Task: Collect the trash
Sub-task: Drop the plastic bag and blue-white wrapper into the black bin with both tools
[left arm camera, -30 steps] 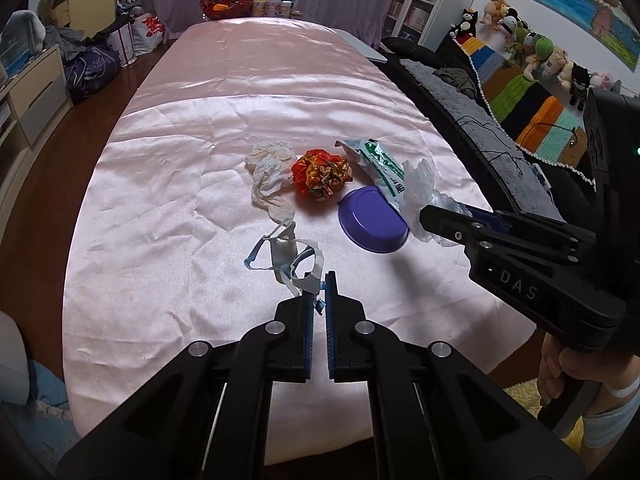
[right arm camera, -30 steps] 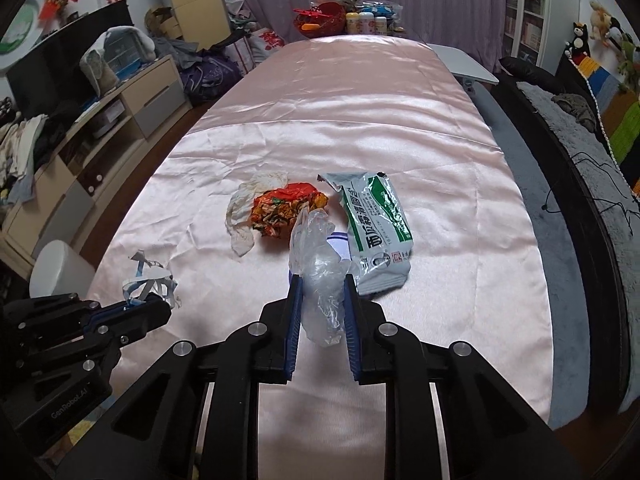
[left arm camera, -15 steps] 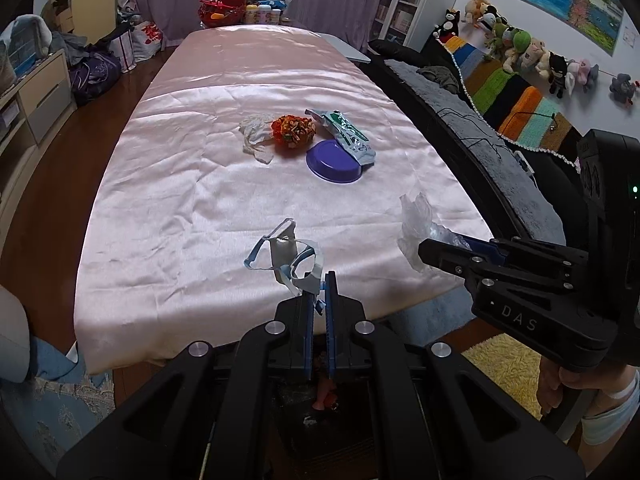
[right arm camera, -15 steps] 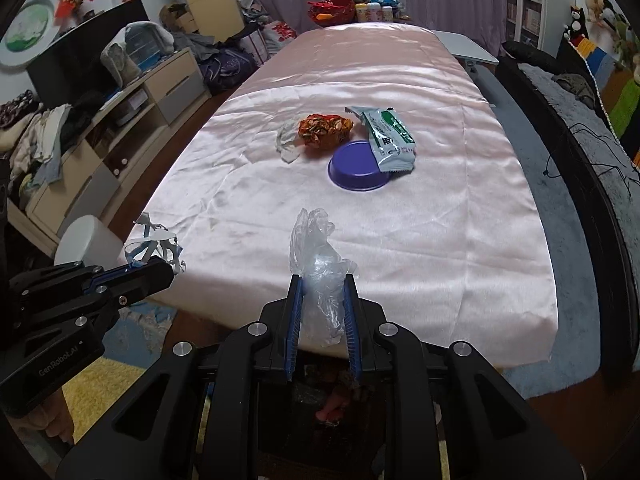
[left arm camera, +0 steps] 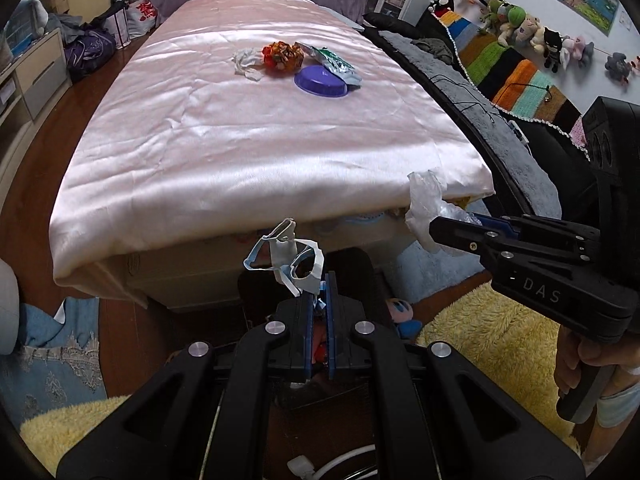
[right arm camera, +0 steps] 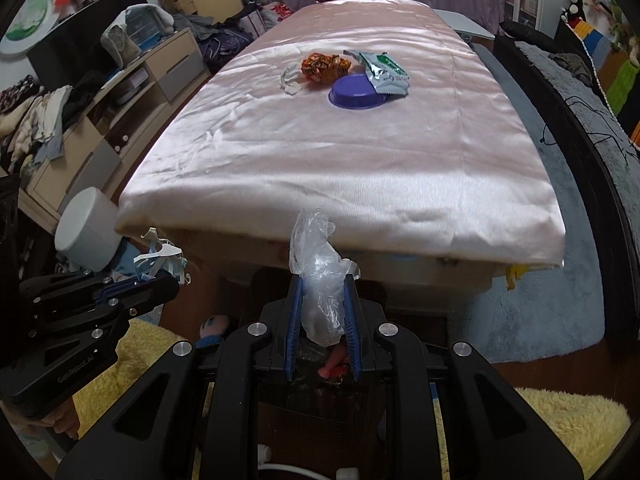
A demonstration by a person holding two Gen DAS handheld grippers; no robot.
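My left gripper is shut on a torn white and blue paper scrap, held off the near end of the pink table above a dark bin. My right gripper is shut on a crumpled clear plastic bag, also past the table edge over the bin. On the table lie a white crumpled wrapper, an orange-red wrapper, a green and silver packet and a purple bowl. The right gripper also shows in the left wrist view.
A black sofa with a grey throw runs along the table's right side. Drawers and clutter stand on the left. A white round bin stands at the table's left corner. Yellow rug and a plush toy lie on the floor.
Both grippers have pulled back from the table top past its near edge and lowered, each still holding its piece of trash. The dark bin is now below them.
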